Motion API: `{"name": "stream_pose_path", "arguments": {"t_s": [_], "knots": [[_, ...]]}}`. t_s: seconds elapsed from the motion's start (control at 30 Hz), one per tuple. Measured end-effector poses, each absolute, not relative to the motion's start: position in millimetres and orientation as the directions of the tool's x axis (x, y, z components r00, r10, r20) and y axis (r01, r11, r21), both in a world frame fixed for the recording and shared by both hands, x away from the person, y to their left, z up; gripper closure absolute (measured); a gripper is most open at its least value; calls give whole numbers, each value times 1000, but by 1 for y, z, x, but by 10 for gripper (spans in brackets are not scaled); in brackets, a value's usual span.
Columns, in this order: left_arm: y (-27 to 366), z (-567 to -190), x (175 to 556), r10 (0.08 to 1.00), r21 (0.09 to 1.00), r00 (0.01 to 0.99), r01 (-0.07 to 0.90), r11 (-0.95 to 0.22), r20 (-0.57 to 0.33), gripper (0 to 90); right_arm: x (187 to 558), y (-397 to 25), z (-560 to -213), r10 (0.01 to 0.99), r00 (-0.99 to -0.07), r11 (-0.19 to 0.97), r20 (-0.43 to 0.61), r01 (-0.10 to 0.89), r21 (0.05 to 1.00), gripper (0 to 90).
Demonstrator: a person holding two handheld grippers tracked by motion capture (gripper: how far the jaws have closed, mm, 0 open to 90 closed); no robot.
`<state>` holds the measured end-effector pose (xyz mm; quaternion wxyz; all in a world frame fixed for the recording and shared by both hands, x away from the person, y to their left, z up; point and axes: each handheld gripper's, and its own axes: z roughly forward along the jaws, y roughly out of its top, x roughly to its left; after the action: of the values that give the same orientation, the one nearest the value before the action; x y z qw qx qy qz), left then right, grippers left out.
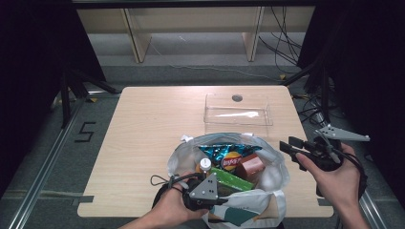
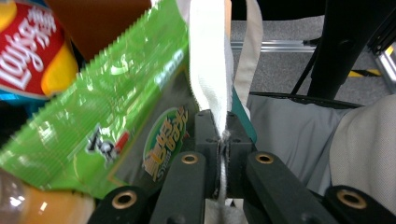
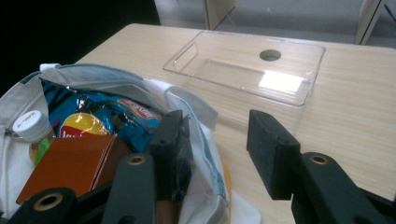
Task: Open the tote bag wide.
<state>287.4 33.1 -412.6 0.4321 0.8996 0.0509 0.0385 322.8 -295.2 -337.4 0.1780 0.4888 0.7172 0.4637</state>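
Note:
A white tote bag [image 1: 276,164] stands open at the table's front middle. Inside are a blue chips bag [image 1: 224,153], a brown box [image 1: 252,166], a green snack packet [image 1: 232,180] and a white-capped bottle [image 1: 205,164]. My left gripper [image 1: 223,202] is at the bag's near rim, shut on its white fabric edge [image 2: 210,60], with the green packet [image 2: 102,121] just to its left. My right gripper [image 1: 289,143] hovers open by the bag's right side. Its left jaw sits over the bag rim [image 3: 201,116] and its right jaw over bare table.
A clear plastic tray [image 1: 237,115] lies empty on the wooden table [image 1: 153,124] behind the bag, also seen as the tray [image 3: 252,70] ahead of my right gripper. Wooden shelf legs, cables and black stand legs are on the floor beyond the table.

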Motion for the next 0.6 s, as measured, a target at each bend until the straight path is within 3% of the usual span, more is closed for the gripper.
{"name": "stream_pose_path", "arguments": {"t_s": [0.6], "knots": [[31, -426, 293, 137, 772, 991, 87, -629, 0, 861, 329, -293, -349, 853, -495, 155, 168, 546, 823, 564]]}}
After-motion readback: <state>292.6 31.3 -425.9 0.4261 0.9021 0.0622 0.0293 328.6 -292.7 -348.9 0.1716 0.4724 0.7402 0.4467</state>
